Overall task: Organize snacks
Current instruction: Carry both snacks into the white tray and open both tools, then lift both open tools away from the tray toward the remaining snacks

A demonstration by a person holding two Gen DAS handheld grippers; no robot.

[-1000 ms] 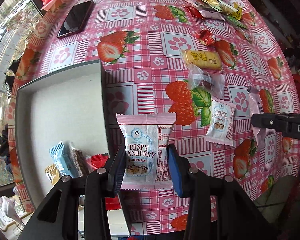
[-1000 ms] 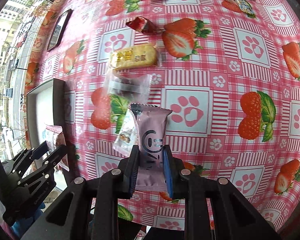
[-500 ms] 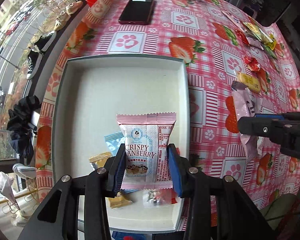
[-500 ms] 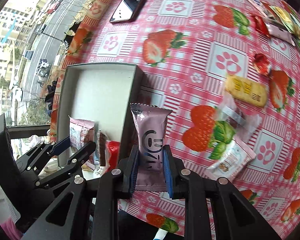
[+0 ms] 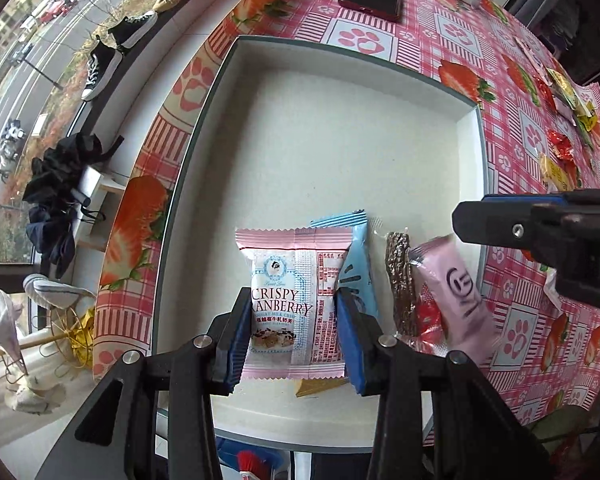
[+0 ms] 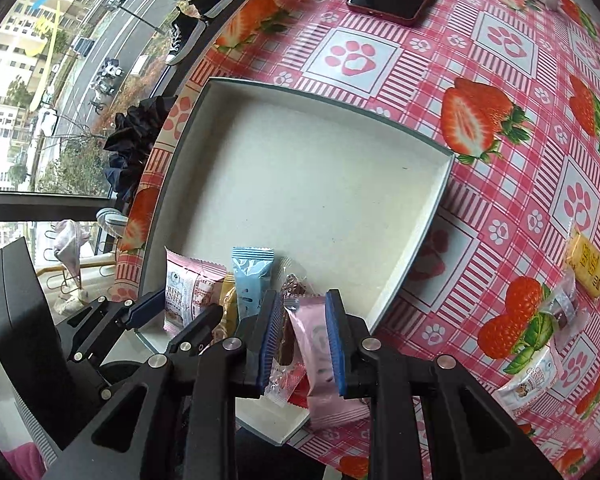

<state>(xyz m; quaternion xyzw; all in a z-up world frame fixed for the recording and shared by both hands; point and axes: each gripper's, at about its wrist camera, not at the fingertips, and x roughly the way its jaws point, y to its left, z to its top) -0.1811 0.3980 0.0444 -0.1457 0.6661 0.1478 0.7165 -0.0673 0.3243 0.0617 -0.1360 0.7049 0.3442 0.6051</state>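
Black tool (image 5: pixel 292 336), blue pads (image 5: pixel 350 340), silver screws.

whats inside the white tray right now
In the white tray: a blue packet, a dark bar, a red wrapper, a gold packet mostly hidden under the held cranberry packet.

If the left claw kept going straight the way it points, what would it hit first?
Probably the bare floor of the white box: the left claw, shut on the Crispy Cranberry packet, points over it. Depth is unclear.
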